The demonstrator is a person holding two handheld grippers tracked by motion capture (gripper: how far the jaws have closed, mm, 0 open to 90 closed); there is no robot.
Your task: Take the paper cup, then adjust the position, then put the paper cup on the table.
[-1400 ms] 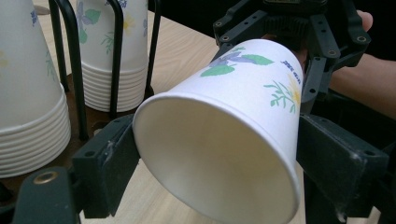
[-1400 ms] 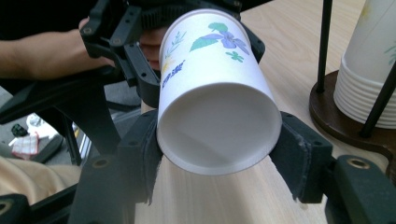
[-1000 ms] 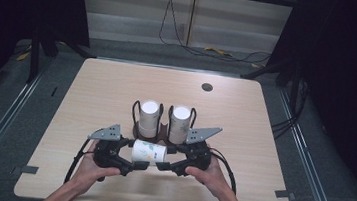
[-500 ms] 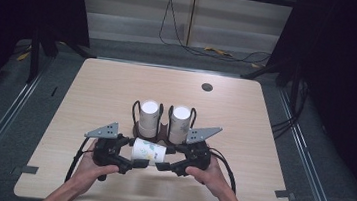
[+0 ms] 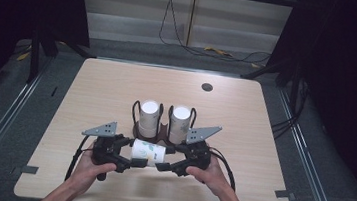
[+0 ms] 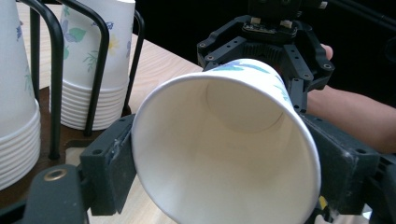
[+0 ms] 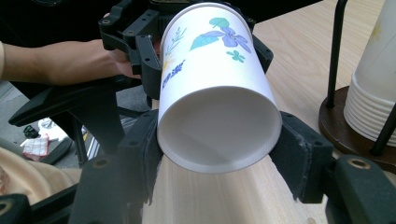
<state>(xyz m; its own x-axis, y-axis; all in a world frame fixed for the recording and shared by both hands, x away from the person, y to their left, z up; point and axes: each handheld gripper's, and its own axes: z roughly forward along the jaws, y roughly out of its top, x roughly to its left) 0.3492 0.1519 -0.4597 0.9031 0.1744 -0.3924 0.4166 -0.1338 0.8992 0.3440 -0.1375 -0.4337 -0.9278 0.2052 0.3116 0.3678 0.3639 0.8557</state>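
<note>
A white paper cup (image 5: 148,151) with a blue flower print lies on its side in the air above the table's near middle, held between both grippers. My left gripper (image 5: 133,162) is shut on the cup's wide open end; in the left gripper view the mouth of the cup (image 6: 224,154) faces the camera with a black jaw on either side. My right gripper (image 5: 160,166) is shut on the narrow bottom end; in the right gripper view the base of the cup (image 7: 219,130) faces the camera between the jaws. Each gripper view also has the other gripper at the cup's far end.
Just behind the held cup stands a black wire holder (image 5: 163,129) on a dark round base, with two upright stacks of paper cups (image 5: 148,113) (image 5: 180,120). A small dark round hole (image 5: 207,87) lies at the table's far right. Cables run on the floor beyond the table.
</note>
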